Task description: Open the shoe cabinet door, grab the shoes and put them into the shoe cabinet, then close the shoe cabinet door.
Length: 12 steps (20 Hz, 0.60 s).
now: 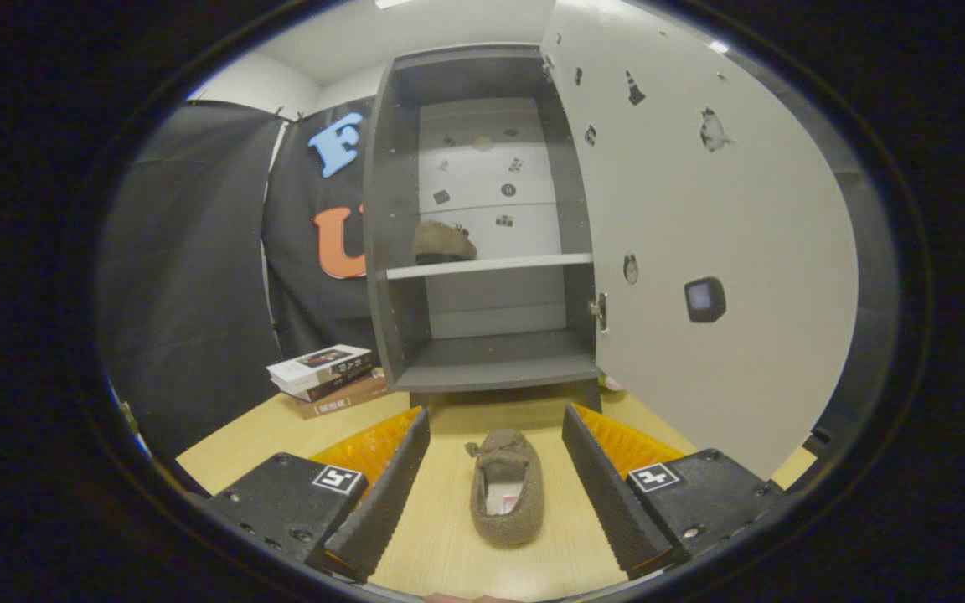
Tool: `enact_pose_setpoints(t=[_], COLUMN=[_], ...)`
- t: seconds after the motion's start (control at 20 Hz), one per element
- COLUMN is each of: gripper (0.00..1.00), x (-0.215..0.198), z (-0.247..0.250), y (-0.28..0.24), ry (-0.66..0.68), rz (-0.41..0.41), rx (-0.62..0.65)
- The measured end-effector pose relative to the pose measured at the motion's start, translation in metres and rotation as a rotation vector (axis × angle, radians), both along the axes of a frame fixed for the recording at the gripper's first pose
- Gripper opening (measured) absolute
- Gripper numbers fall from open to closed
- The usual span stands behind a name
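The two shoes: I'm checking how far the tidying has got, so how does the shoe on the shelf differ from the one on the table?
The shelf shoe sits inside the open cabinet on its upper shelf; the table shoe lies between the open gripper's fingers, touching neither. The shelf shoe shows its side; the table shoe shows its opening from above. Both look brown and fuzzy.

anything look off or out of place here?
Nothing damaged or spilled. The pair is split: one brown fuzzy slipper sits on the dark grey cabinet's white shelf, the other brown slipper lies on the wooden floor between the open gripper's fingers, untouched. The white door stands open.
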State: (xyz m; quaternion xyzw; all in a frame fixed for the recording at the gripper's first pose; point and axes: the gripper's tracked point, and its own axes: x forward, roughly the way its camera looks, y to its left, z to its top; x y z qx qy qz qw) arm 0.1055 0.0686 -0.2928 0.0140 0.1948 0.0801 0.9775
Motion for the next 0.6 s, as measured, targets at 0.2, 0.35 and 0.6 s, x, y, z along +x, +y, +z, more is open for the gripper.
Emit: enact_pose_setpoints(t=[0.2, 0.35, 0.6], gripper=[0.98, 0.94, 0.66], x=[0.012, 0.022, 0.039], z=[-0.064, -0.100, -0.145], y=[0.018, 0.024, 0.029], ry=[0.102, 0.166, 0.305], rz=[0.041, 0.044, 0.013], rx=[-0.060, -0.097, -0.109])
